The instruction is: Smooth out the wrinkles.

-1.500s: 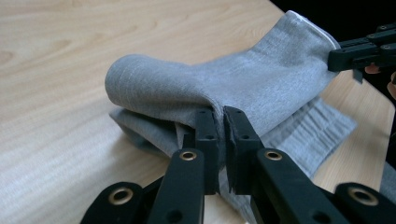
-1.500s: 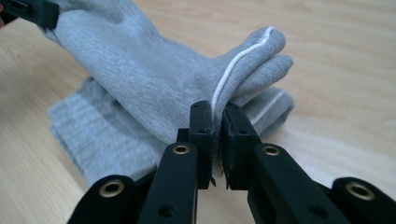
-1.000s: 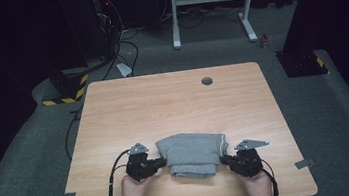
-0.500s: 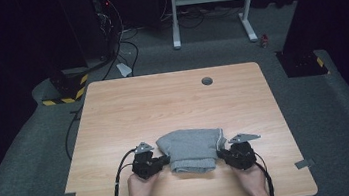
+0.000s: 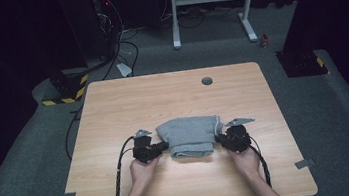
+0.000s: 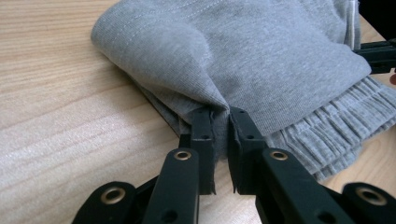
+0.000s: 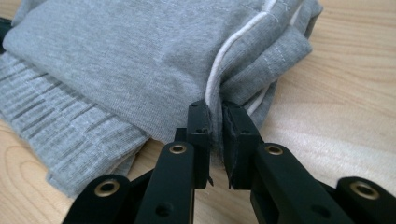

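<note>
Your left tool (image 5: 164, 146) and right tool (image 5: 221, 139) are both matte black, blocky bodies, each topped by a grey three-cornered plate at its far side. A black cable trails back from the rear of each. Seen from the cameras riding on them, your left tool (image 6: 220, 135) and right tool (image 7: 215, 128) each have two flat black jaws with squared tips, joined to angular black links by brass-coloured ringed rivets, small round holes near the tips. Your forearms are bare, no sleeves.

Table (image 5: 173, 103) evenly lit, surroundings dark; close views sharp, no glare.
</note>
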Tool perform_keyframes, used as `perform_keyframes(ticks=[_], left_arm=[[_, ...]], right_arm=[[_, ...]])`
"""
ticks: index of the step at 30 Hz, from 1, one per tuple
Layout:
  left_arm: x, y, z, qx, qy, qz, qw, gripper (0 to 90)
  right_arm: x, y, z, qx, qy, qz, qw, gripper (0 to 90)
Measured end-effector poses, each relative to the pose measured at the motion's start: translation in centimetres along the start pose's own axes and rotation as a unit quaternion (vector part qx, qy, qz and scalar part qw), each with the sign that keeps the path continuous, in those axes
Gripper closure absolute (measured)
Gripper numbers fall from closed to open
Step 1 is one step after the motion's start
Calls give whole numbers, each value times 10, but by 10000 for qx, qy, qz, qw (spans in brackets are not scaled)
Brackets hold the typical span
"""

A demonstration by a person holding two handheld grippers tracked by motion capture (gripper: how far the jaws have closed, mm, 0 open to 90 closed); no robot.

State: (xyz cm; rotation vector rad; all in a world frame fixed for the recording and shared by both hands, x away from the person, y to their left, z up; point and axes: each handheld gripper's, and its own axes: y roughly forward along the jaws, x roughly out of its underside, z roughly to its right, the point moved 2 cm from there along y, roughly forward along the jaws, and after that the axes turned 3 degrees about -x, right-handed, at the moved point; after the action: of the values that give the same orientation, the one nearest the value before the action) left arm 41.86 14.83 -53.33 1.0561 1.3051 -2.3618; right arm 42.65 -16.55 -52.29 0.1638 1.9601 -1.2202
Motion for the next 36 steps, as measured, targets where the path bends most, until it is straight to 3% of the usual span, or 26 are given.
perform_keyframes(ticks=[3, 5, 8, 13, 16, 18, 20, 22, 26, 29, 31, 34, 36], left_arm=[[-7, 2, 1, -89, 156, -32, 9998, 803], [-10, 2, -3, -33, 9, 34, 10000, 799], [-13, 5, -8, -18, -38, -69, 10000, 779], [-17, -8, -6, -18, -19, 83, 10000, 619], [-22, -17, -6, 56, -112, 183, 9998, 515], [-27, -24, -7, -61, -174, 355, 9992, 479], [-33, -27, -7, -268, -75, 317, 9991, 447], [-39, -27, -8, -301, -126, 328, 9989, 427], [-49, -18, -14, -451, -118, 103, 9989, 394], [-56, -8, -20, -510, -248, 11, 9984, 377], [-58, -2, -25, -422, -444, 9, 9981, 377], [-60, 7, -26, -433, -402, -135, 9982, 381], [-63, 12, -25, -371, -431, -90, 9983, 397]], right_arm=[[-3, 1, 0, 95, -168, -39, 9998, 814], [-5, 2, 1, 158, -186, -49, 9997, 814], [-10, 5, 5, 174, -208, -74, 9996, 808], [-12, -1, 6, 147, -46, -10, 9999, 660], [-14, -12, 7, 92, 1, 134, 9999, 564], [-16, -17, 7, 55, 45, 194, 9998, 529], [-21, -22, 9, 51, 86, 292, 9995, 486], [-26, -25, 10, 27, 214, 304, 9993, 462], [-40, -24, 10, 86, 296, 320, 9990, 444], [-46, -20, 13, 160, 354, 307, 9988, 443], [-51, -16, 16, 187, 474, 286, 9983, 444], [-56, -9, 22, 213, 594, 157, 9979, 452], [-59, -7, 23, 240, 579, 152, 9979, 497]])
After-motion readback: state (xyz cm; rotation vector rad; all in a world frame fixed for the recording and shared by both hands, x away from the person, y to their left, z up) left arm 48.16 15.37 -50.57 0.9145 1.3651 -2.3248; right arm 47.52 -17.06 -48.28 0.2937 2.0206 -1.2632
